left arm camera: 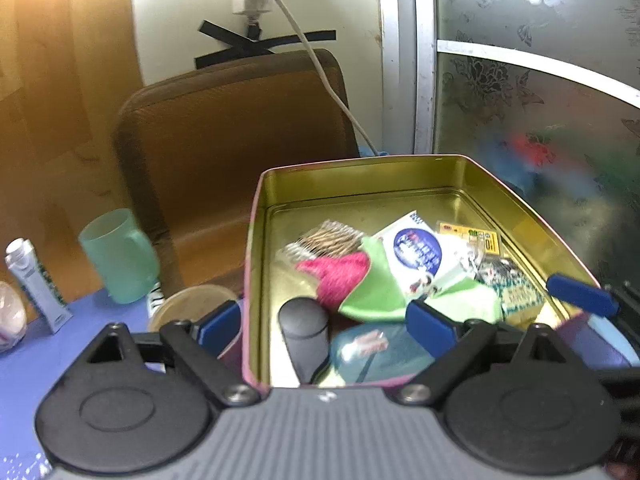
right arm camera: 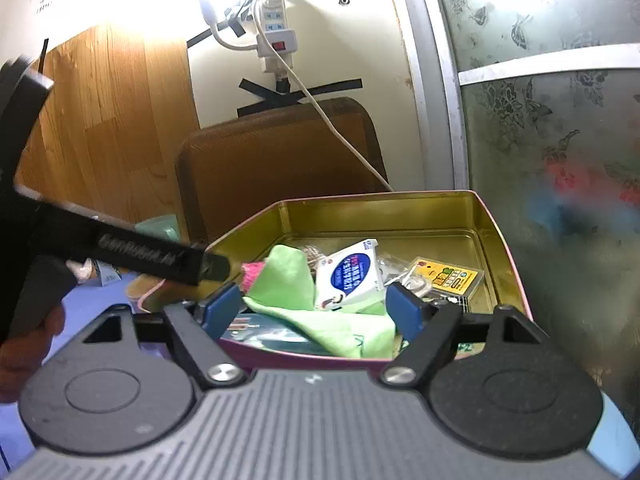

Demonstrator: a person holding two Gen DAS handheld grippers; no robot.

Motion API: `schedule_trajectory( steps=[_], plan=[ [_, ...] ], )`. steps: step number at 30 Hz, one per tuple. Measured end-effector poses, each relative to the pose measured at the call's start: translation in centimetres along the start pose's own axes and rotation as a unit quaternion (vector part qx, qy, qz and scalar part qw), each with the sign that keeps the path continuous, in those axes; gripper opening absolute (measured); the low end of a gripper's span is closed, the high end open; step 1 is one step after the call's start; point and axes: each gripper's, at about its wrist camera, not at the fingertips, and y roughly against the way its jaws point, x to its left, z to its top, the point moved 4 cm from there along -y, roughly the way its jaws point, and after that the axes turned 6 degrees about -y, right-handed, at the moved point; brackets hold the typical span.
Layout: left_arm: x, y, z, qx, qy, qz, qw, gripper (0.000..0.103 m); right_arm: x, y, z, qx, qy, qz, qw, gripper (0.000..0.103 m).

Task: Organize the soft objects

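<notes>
Left wrist view shows me both grippers, left gripper [left arm camera: 326, 322] and right gripper [right arm camera: 314, 312], spread wide over the tin [left arm camera: 360, 178], pinching nothing.

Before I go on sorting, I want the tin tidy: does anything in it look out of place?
Yes. In the tin, the green cloth lies crumpled with a white packet tilted on top of it and a pink cloth partly tucked under its edge.

A brown chair [left arm camera: 240, 152] stands behind the blue tabletop [left arm camera: 36, 356]. A green cup [left arm camera: 120, 256] sits near a white tube [left arm camera: 36, 284]. On the wall, a power strip [right arm camera: 276, 28] hangs above crossed black tape [right arm camera: 296, 94].
</notes>
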Motion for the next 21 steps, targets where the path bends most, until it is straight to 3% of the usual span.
schedule_trajectory(
  steps=[12,21],
  plan=[
    [2.2,5.3,-6.5,-0.018,0.012,0.03,0.9993,0.103,2.6,3.2,-1.0,0.004,-0.069,0.019,0.997,0.083],
    [3.2,6.8,-12.1,-0.001,0.047,0.05,0.9976,0.103,5.0,4.3,-2.9,0.025,-0.082,0.04,0.996,0.083]
  ],
)
